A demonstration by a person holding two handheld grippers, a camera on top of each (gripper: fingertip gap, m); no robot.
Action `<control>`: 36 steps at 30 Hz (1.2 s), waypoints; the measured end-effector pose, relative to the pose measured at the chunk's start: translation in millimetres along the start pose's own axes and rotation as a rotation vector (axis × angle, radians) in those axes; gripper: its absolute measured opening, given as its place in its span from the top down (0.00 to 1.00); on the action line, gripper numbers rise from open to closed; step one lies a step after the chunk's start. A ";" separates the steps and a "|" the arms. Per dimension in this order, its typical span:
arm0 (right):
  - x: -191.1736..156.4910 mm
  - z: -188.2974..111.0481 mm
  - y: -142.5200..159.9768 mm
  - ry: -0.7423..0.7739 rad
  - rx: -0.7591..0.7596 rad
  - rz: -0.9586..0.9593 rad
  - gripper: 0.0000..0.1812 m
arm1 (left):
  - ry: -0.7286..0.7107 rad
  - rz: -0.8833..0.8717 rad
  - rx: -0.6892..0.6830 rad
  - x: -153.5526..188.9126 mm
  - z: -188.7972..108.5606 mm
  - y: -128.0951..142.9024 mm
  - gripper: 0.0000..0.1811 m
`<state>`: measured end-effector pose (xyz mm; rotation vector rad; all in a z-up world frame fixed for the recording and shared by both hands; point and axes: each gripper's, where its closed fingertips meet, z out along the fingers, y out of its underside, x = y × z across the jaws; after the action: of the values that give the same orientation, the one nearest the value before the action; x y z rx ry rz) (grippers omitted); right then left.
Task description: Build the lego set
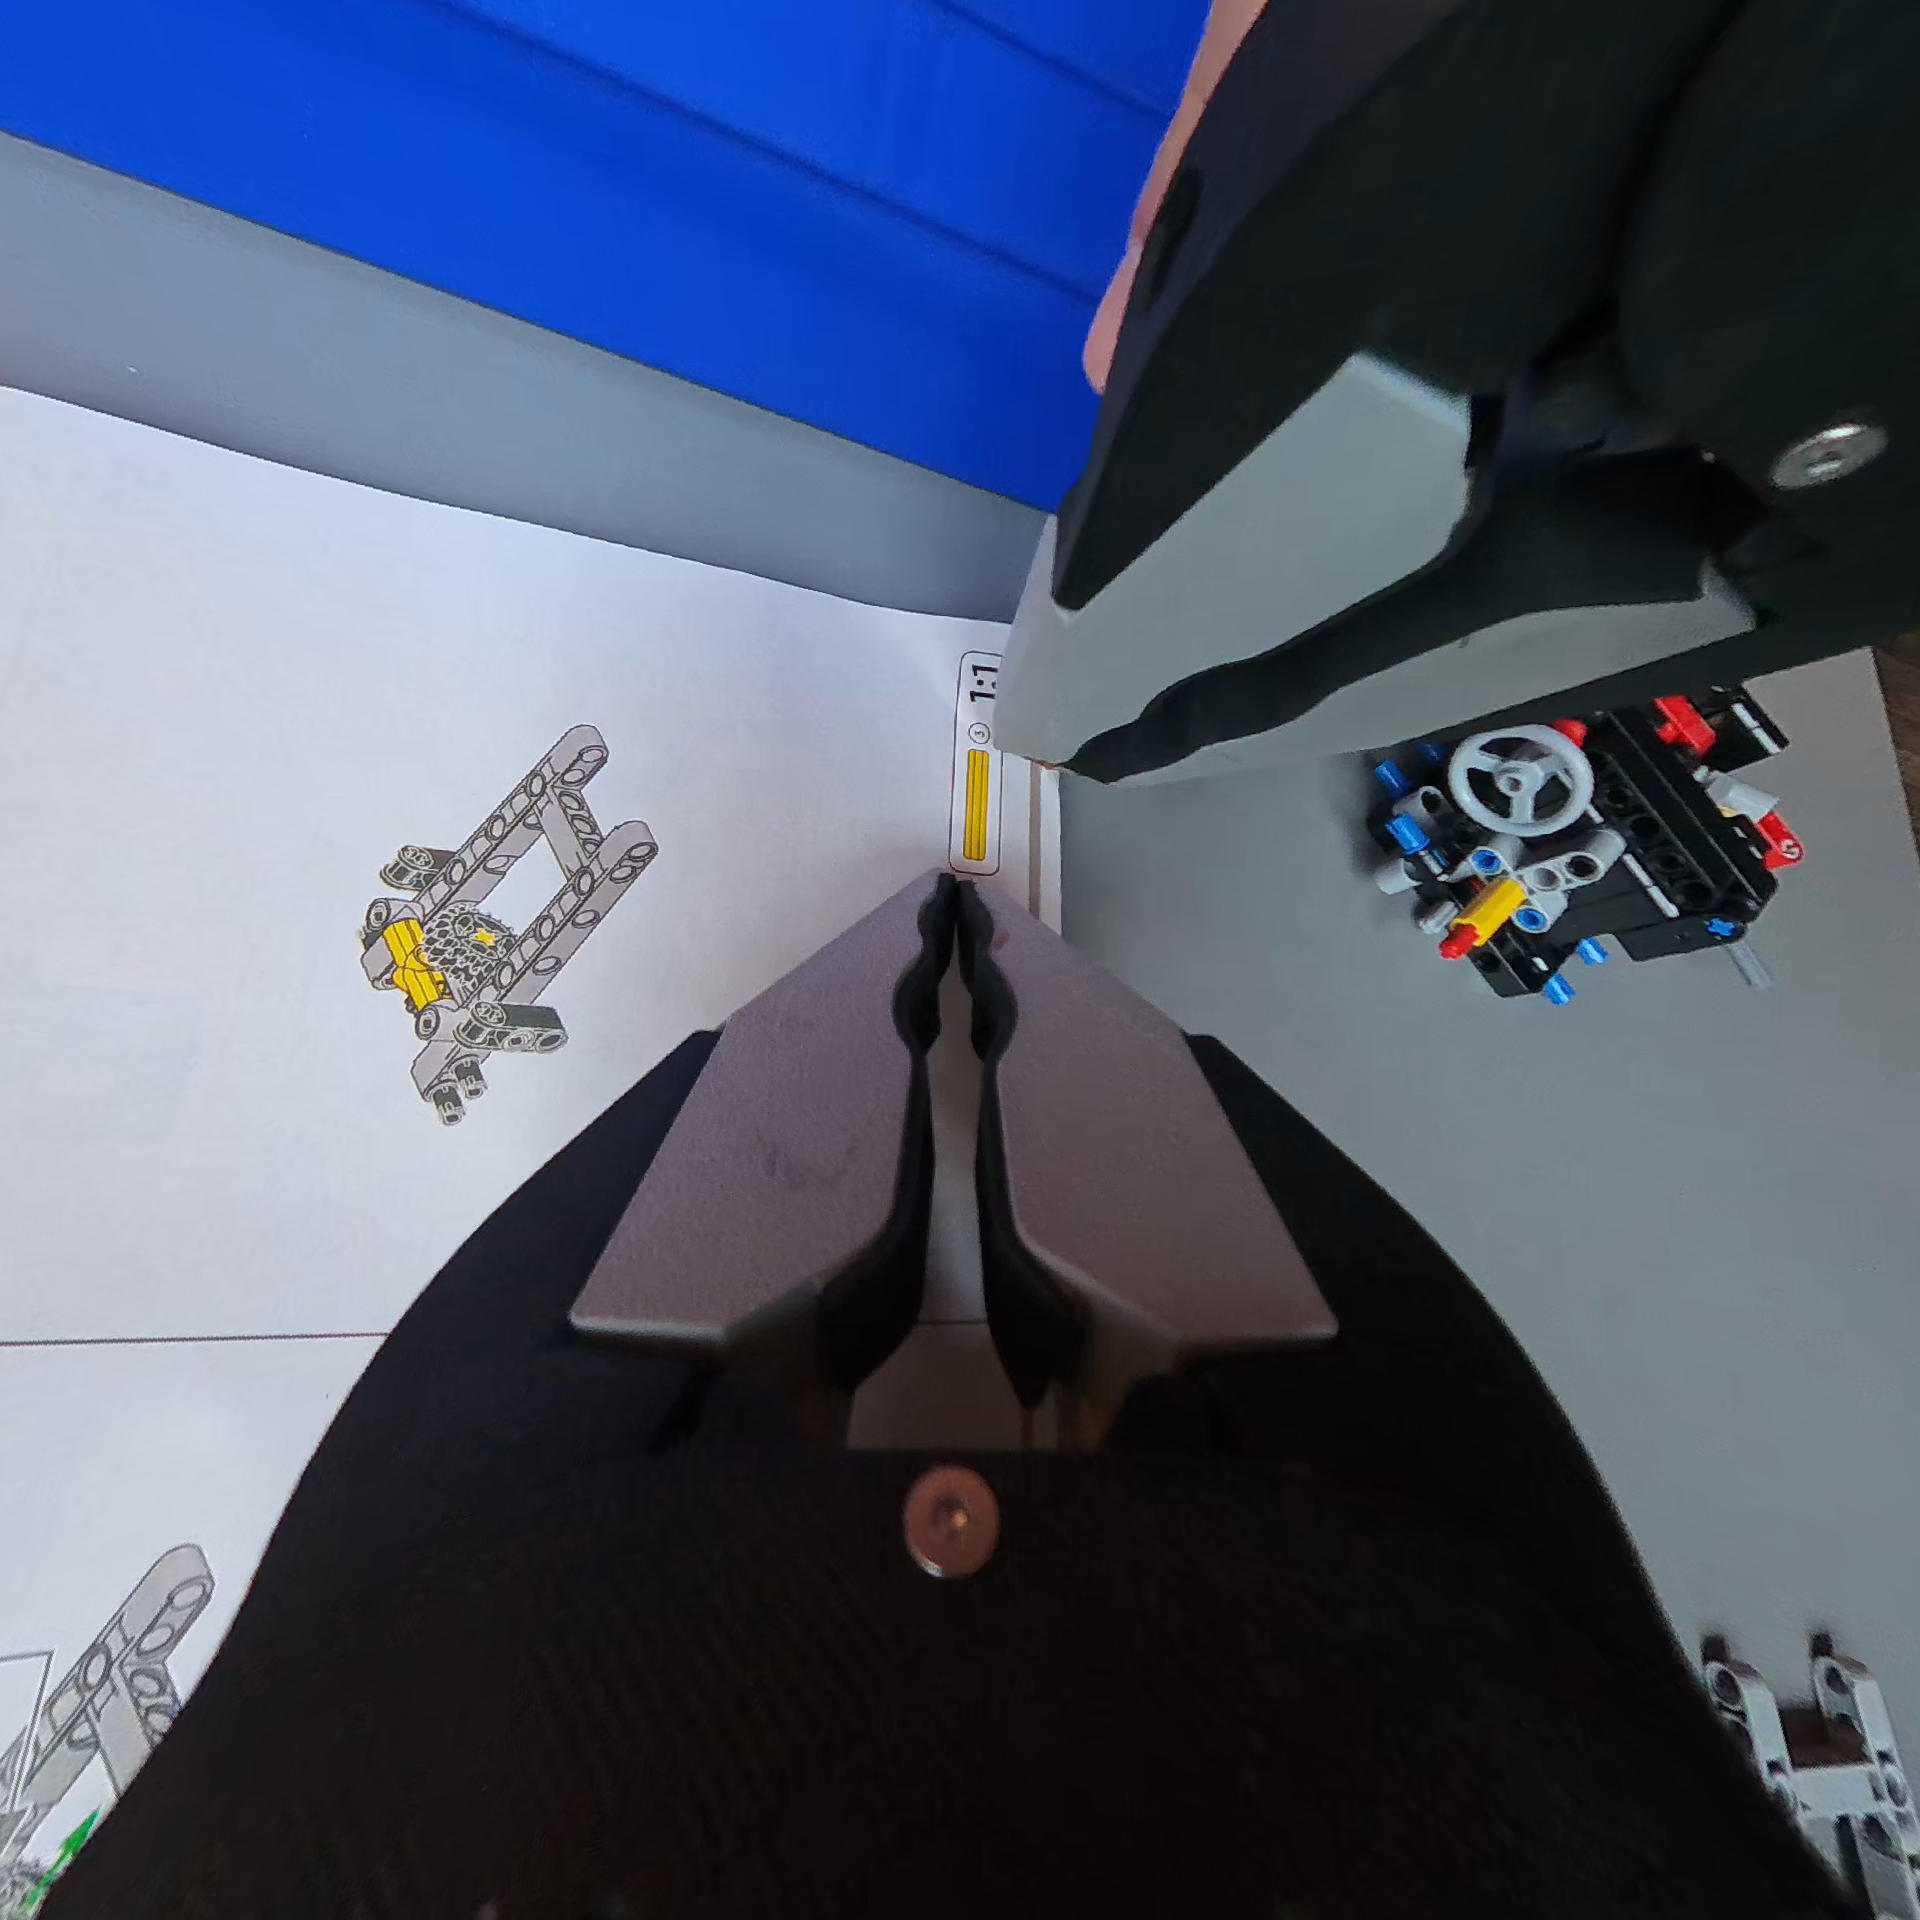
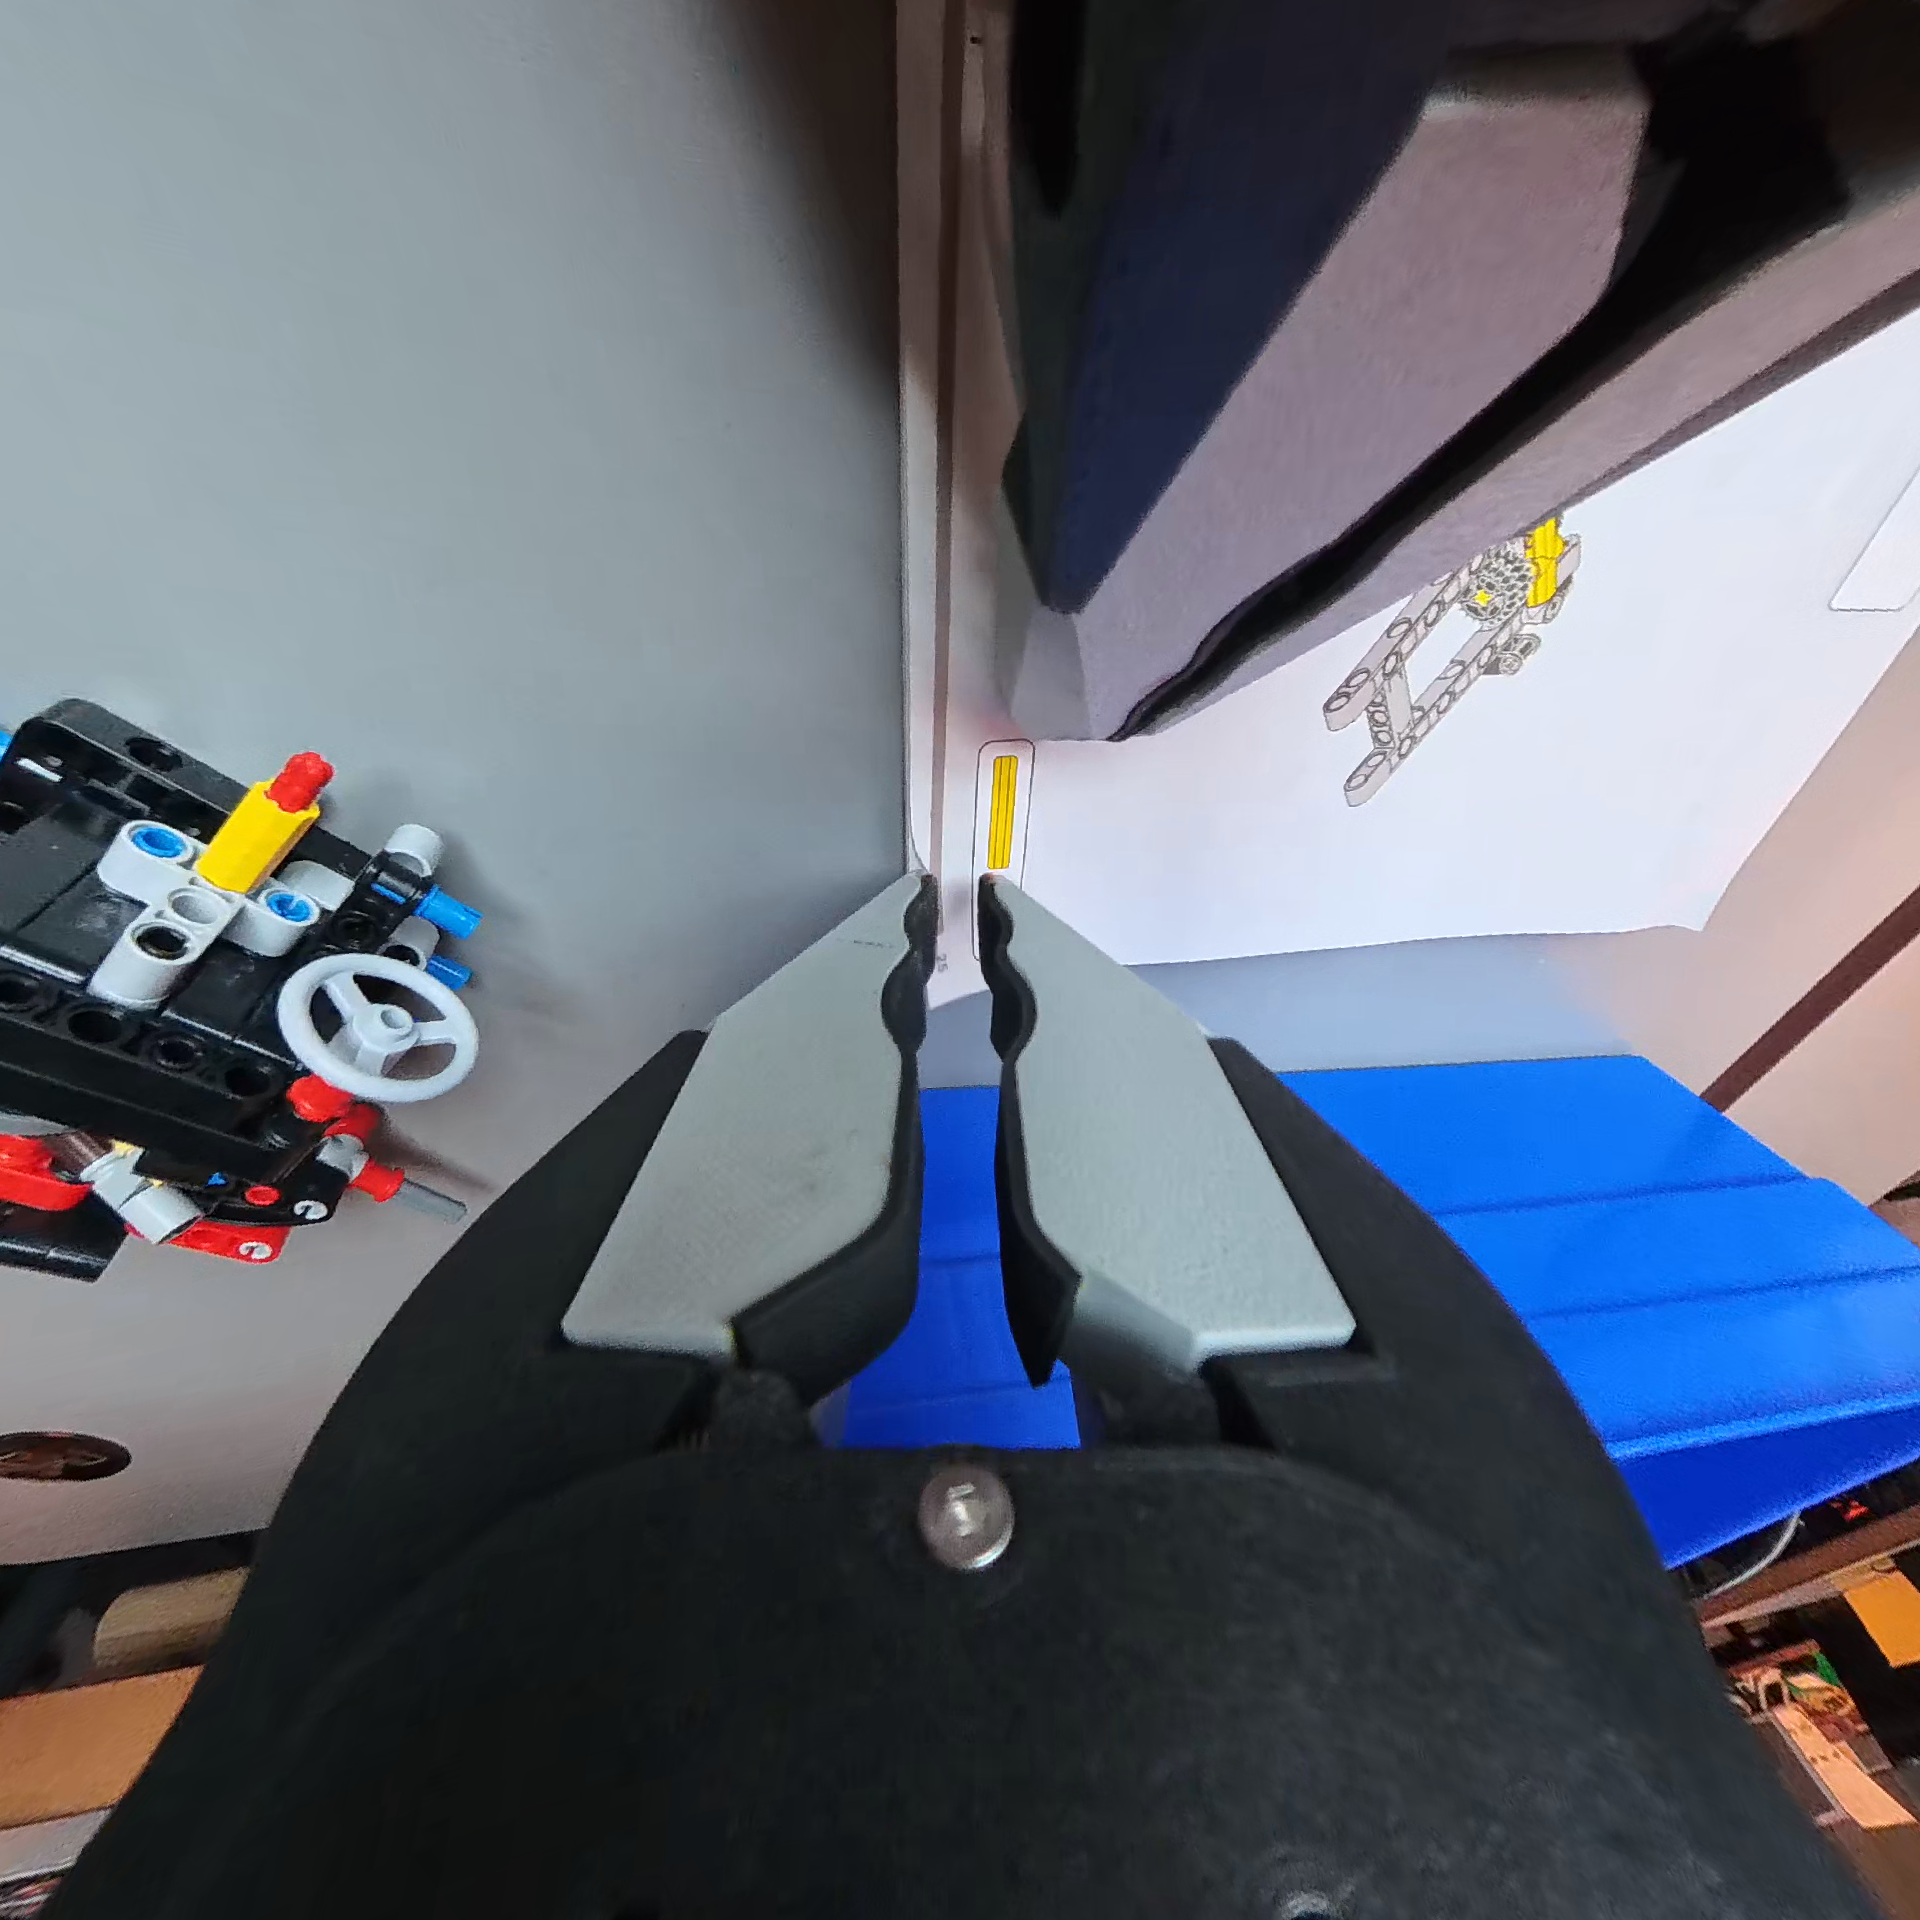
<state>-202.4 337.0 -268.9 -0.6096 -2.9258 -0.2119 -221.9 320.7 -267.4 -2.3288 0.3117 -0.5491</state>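
Left wrist view: my left hand-held gripper (image 1: 954, 896) is pressed together at the tips, pinching nothing I can make out, over the right edge of the open instruction booklet (image 1: 312, 644) on the grey desk (image 1: 1455, 1247). My right hand-held gripper (image 2: 956, 894) is slightly spread and empty, tips at that same page edge. The partly built black model (image 1: 1590, 842), steering wheel already fitted, sits on the desk just beside the booklet. A grey sub-assembly (image 1: 1829, 1756) lies apart. Judgement: chassis begun, most still left; I seem to be handling the page.
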 end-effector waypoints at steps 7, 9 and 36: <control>0.5 0.6 -0.3 0.005 0.007 0.006 0.96 | 0.005 -0.005 0.000 0.0 -0.2 0.0 1.00; -2.5 2.9 -1.3 -0.004 0.006 -0.003 0.97 | 0.004 -0.005 0.000 0.0 -0.2 0.0 1.00; 17.0 5.0 -7.6 0.032 0.086 0.158 1.00 | 0.031 -0.031 0.179 3.8 -21.4 -18.0 1.00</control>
<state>-221.5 337.6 -271.7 -0.8110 -2.8221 -0.0764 -227.4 319.6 -239.7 -2.1576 0.2316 -0.6032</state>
